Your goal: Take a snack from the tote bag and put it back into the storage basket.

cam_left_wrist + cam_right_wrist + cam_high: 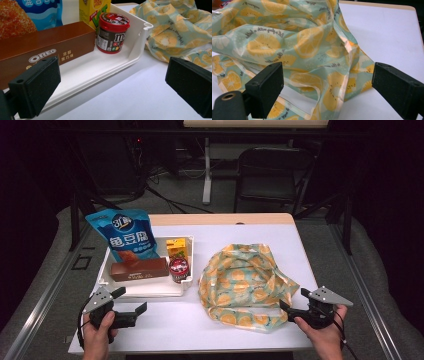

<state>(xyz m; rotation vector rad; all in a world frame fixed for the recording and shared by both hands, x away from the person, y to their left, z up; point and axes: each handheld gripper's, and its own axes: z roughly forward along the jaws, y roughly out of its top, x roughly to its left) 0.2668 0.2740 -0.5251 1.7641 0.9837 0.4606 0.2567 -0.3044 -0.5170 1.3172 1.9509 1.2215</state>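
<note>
A white tray (pixel 150 289) at the table's left holds a blue snack bag (pixel 125 233), a brown Oreo box (pixel 139 269), a yellow drink carton (pixel 176 247) and a red-lidded M&M's tub (pixel 179 269). To its right lies a crumpled cloth bag (pixel 245 282) printed with lemon slices. My left gripper (pixel 131 301) is open just in front of the tray, nothing between its jaws; its view looks at the Oreo box (pixel 42 45) and the tub (pixel 112 33). My right gripper (pixel 295 300) is open at the cloth bag's (pixel 294 50) near right edge.
The white table top (pixel 190 325) has bare room in front of the tray and the bag. A black chair (pixel 270 175) and a desk leg (pixel 206 170) stand beyond the far edge. Metal rails run along both sides of the table.
</note>
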